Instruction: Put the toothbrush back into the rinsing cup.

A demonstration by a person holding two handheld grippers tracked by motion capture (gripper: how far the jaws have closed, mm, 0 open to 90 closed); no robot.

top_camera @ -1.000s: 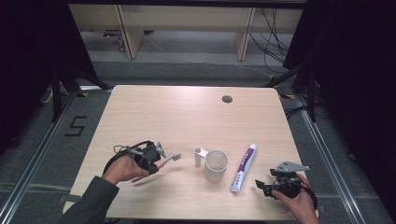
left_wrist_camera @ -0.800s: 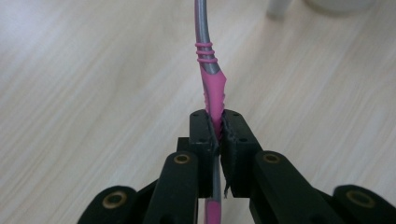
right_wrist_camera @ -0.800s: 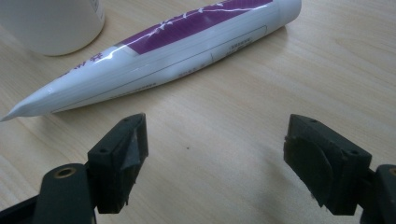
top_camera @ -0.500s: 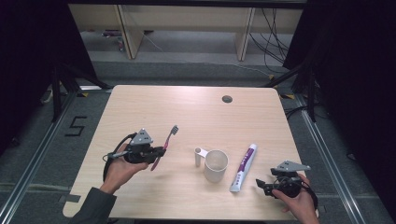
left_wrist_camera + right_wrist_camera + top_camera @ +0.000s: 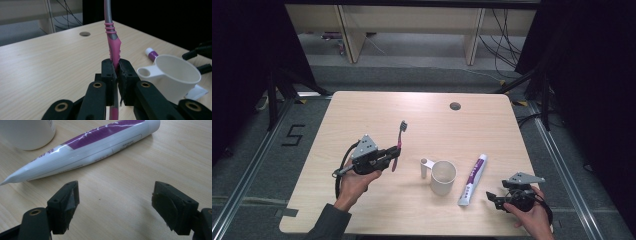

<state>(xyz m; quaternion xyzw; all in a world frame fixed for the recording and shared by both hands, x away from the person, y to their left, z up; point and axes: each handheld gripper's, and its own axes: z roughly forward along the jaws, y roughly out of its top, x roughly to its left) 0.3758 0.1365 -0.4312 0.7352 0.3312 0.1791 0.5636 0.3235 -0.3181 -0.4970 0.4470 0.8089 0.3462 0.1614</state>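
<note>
Currently the left gripper [image 5: 393, 156] is clamped tight on a toothbrush [image 5: 399, 144], pinching its pink grip section partway up the handle. In the left gripper view the two black pads are pressed against the pink rubber from both sides, with the grey neck of the toothbrush [image 5: 111, 37] rising straight up past the top edge and the lower handle hanging down between the linkages. From the high view the toothbrush stands roughly upright, bristle head up and away from the person, lifted off the wooden table [image 5: 362, 115] over its left half. The left hand [image 5: 354, 182] holds the gripper body from below, cable looping to the left. A white cup [image 5: 443, 177] with a flat looped handle sits near table centre, just right of the left gripper and apart from it. A white-and-purple toothpaste tube [image 5: 473, 179] lies flat just right of the cup, cap end pointing away from the person. The right gripper [image 5: 495, 199] sits low at the near right edge of the table, in the right hand [image 5: 532, 217], jaws spread wide with nothing between them. In the right gripper view bare wood lies between the pads, with the crimped end of the toothpaste tube [image 5: 82, 145] just beyond them, not touching.
</note>
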